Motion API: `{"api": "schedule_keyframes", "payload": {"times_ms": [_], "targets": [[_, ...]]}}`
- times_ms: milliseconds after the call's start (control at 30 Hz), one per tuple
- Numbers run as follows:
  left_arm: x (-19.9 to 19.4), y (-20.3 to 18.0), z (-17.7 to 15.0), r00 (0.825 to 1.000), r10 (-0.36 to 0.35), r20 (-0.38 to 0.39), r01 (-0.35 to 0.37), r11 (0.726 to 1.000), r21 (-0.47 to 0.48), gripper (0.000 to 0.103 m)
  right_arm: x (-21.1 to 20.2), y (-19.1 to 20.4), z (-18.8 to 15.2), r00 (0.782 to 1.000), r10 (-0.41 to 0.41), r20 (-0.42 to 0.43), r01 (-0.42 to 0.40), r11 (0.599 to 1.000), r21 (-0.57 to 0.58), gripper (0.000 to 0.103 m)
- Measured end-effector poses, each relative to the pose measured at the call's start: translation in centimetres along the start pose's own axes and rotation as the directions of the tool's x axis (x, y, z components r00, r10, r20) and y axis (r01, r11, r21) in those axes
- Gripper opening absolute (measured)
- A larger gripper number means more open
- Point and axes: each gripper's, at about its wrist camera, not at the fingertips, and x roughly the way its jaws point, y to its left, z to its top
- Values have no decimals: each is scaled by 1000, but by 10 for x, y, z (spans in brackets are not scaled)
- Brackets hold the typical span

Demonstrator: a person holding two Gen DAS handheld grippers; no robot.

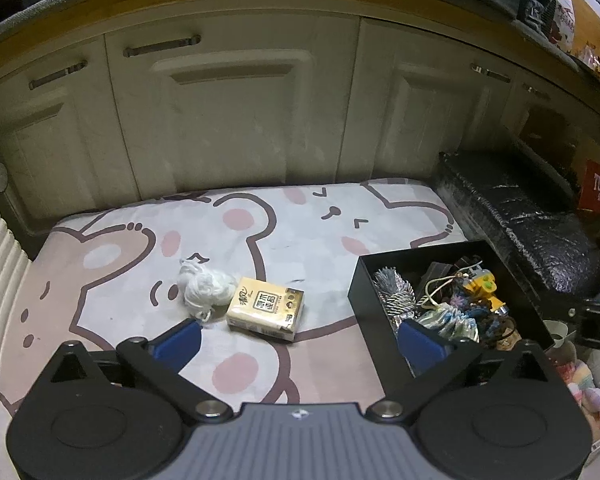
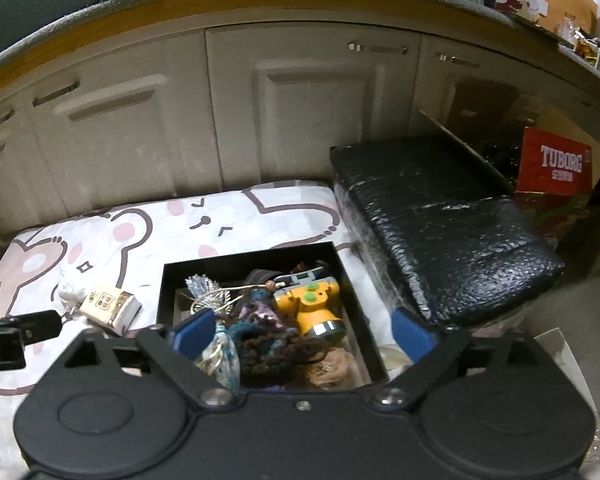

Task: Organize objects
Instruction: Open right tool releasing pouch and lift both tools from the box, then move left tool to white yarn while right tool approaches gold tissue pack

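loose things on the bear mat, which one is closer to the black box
The tissue pack: a yellow printed packet lying on the side towards the black box. The white yarn bundle touches its far side, further from the box.

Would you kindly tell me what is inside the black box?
The black box holds a yellow toy camera, a silver tassel and dark knitted pieces. Anything underneath them is covered.

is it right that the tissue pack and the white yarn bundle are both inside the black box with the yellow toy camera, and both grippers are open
Not quite. The tissue pack and white yarn bundle lie on the bear-print cloth, outside the black box, as the left wrist view shows. The yellow toy camera is in the box, and the left gripper and right gripper are open.
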Motion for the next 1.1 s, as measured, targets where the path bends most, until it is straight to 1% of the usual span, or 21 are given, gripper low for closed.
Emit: {"api": "schedule_keyframes", "payload": {"times_ms": [67, 200, 467, 700, 1100], "targets": [[1, 1, 0, 1000, 0, -1, 0, 1000, -1, 103, -1, -2, -1, 1000, -9, 10, 9, 1000, 0, 103], [3, 2, 0, 1000, -7, -5, 7, 1000, -3, 103, -2, -2, -4, 999, -13, 31, 14, 1000, -7, 103], [10, 10, -1, 1000, -13, -24, 13, 1000, -12, 103, 4, 1, -6, 1000, -13, 27, 13, 1000, -12, 103], [11, 29, -1, 999, 20, -29, -21, 999, -27, 103, 11, 15, -4, 1000, 5, 27, -5, 1000, -5, 103], [6, 66, -3, 997, 71, -20, -72, 996, -54, 103, 21, 55, -1, 998, 65, 24, -65, 997, -33, 103]]}}
